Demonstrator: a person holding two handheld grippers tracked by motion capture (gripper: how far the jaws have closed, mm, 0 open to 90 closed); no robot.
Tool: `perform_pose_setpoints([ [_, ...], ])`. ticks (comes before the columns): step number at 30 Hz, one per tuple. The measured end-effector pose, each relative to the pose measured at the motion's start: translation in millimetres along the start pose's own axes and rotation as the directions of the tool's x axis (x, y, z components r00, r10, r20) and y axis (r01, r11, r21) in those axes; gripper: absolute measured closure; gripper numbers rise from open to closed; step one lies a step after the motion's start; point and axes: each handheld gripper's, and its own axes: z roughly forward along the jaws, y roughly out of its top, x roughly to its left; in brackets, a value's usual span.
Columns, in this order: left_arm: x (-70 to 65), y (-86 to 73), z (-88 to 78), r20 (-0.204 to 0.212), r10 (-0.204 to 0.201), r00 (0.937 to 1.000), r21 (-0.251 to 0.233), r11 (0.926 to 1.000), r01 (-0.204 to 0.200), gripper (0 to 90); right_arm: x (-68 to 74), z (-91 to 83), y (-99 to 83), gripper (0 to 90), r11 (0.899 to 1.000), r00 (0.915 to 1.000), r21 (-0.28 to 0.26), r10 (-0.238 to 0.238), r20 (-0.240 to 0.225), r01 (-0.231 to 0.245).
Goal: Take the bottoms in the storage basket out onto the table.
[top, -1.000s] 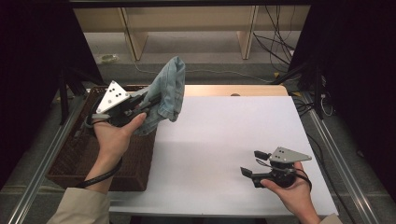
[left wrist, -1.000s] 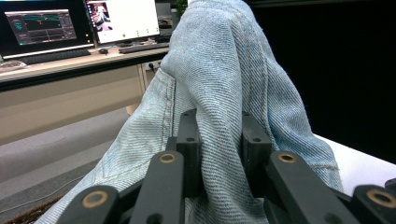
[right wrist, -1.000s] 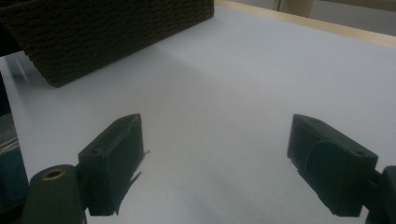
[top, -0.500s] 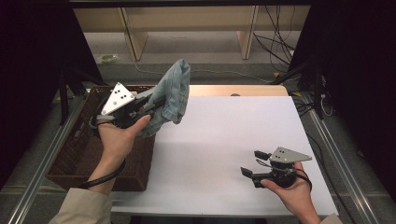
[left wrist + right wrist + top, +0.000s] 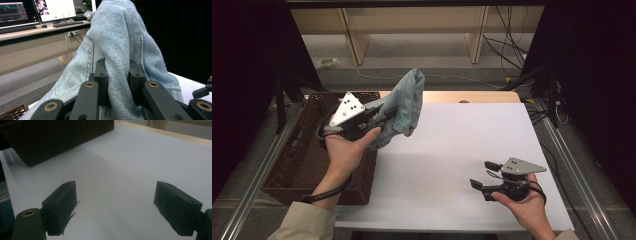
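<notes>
A light-blue denim garment [image 5: 404,107] hangs in the air above the left part of the white table [image 5: 462,145], bunched and drooping. My left gripper [image 5: 382,116] is shut on a fold of it, held up by the hand at the basket's near-right corner. In the left gripper view the denim [image 5: 120,45] rises between both black jaws, and the pads [image 5: 101,75] press into the cloth. My right gripper [image 5: 484,175] rests low over the table's front right, its jaws spread wide. Nothing but bare table lies between its fingers [image 5: 61,202] in the right gripper view.
A dark woven basket [image 5: 297,150] stands at the table's left edge; its side wall [image 5: 57,137] shows beyond the right gripper. A wooden strip [image 5: 472,96] borders the table's far edge. Cables [image 5: 512,55] trail on the floor beyond, near wooden shelf legs.
The left hand has shifted slightly toward the right and nearer, carrying the denim with it; the cloth now hangs more over the table. The right gripper has stayed put.
</notes>
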Motion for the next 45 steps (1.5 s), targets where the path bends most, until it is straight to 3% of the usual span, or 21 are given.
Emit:
perform_pose_setpoints([
  [28,-24.7,-18.3,23.3,0.075,0.010,0.9971,0.057,0.9983,-0.015,73.9,-0.5,-0.6,0.0,19.6,1.000,1.0000,-0.002,0.001,0.002,-0.001],
  [45,-40.2,-33.5,38.1,0.118,0.026,0.9927,0.115,0.9925,-0.039,73.9,-0.5,-0.9,0.0,19.6,1.000,1.0000,-0.001,0.002,0.001,-0.002],
])
